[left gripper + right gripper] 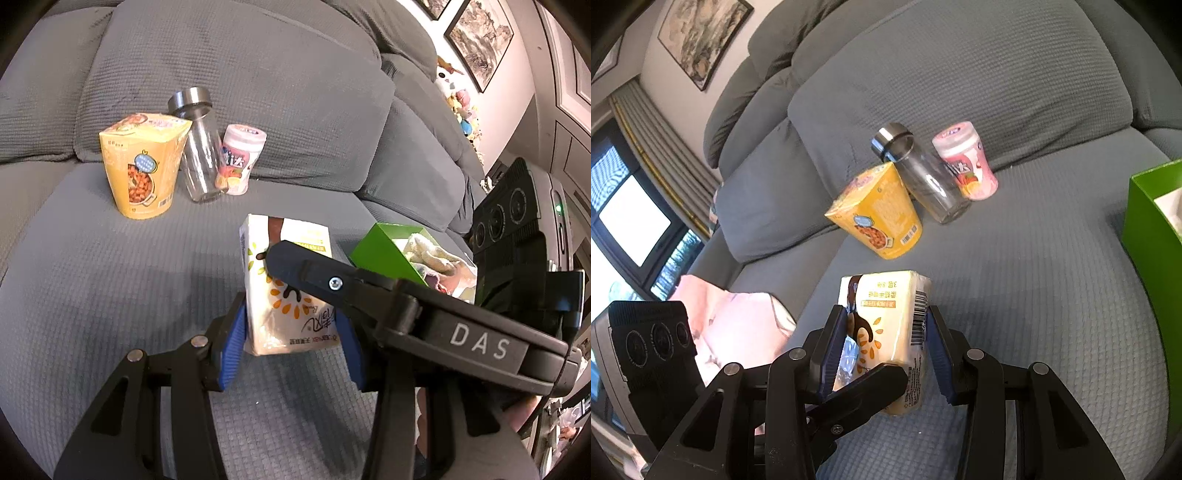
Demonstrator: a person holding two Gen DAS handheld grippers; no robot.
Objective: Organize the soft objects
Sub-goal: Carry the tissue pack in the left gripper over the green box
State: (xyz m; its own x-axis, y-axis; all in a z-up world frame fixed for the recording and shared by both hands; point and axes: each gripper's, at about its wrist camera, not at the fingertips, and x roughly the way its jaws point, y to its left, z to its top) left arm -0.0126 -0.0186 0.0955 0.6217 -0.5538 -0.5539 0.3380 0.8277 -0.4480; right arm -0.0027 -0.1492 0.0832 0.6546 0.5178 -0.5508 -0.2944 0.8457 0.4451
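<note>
A white tissue pack (288,291) with an orange flower print is held between both grippers above the grey sofa seat (110,288). My left gripper (291,339) has its blue pads on the pack's two sides. My right gripper (886,347) also has its blue pads against the same pack (890,332), and a finger of the other gripper crosses in front in each view. A green box (384,251) with soft items inside sits to the right of the pack; it also shows in the right wrist view (1148,218).
A yellow snack cup (140,166), a clear glass bottle (199,155) with a steel lid and a pink gum jar (240,158) stand together against the grey back cushion (240,74). A pink cloth (735,325) lies at the left. Small plush toys (461,107) sit on the far sofa.
</note>
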